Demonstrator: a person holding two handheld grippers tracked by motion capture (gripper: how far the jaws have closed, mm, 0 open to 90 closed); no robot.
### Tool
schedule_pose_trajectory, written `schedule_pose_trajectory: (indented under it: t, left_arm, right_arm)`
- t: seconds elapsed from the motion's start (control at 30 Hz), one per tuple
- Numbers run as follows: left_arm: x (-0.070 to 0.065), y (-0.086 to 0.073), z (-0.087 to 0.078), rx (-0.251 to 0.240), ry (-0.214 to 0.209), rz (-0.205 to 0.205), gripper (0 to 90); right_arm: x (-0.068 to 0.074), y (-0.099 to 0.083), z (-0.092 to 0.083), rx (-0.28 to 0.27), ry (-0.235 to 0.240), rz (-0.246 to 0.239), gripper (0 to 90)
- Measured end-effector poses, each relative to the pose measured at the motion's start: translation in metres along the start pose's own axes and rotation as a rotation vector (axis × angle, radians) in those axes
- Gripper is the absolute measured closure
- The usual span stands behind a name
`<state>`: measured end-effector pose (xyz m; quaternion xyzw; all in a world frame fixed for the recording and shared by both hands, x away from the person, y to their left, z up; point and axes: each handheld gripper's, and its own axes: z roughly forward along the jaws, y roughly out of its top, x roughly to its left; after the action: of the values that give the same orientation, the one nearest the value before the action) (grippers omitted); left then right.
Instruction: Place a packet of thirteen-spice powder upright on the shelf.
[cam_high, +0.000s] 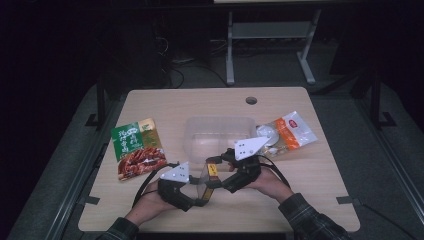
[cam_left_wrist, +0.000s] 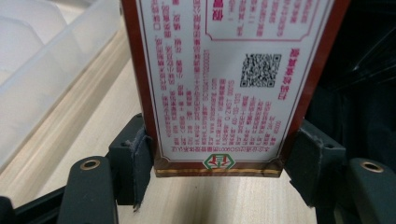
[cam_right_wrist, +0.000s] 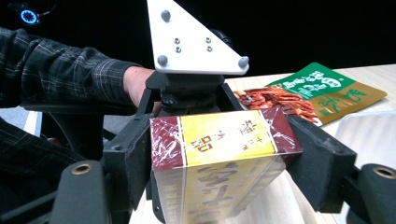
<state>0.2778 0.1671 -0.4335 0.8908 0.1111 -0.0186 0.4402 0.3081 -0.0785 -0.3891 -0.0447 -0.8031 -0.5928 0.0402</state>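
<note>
Tub (cam_high: 218, 131) mid-table, box (cam_high: 209, 176) before it, one packet (cam_high: 138, 148) left, another (cam_high: 289, 132) right.

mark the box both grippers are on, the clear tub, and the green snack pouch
box (cam_right_wrist: 219, 140): right gripper view, on the yellow end panel between the jaws.
clear tub (cam_high: 192, 139): high view, on its left wall.
green snack pouch (cam_high: 131, 134): high view, on the green upper part.
</note>
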Motion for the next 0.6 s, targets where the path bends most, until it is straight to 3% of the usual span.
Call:
schedule_pose_trajectory:
  t: [0.2, 0.3, 0.4, 0.6]
  left_arm:
    - [0.000, 0.000, 0.004, 0.014, 0.010, -0.001, 30.7]
    - [-0.001, -0.001, 0.004, 0.027, 0.052, 0.013, 27.2]
    - [0.000, -0.003, 0.002, 0.035, 0.078, 0.003, 20.0]
    - [0.004, -0.014, -0.010, 0.049, 0.117, -0.034, 17.5]
  right_arm:
    - [0.004, 0.004, 0.005, 0.022, -0.010, 0.004, 29.7]
    - [0.006, 0.005, 0.005, 0.032, -0.028, 0.007, 29.9]
    - [0.006, 0.006, 0.004, 0.040, -0.052, 0.006, 30.0]
    - [0.005, 0.004, -0.002, 0.072, -0.082, 0.005, 30.1]
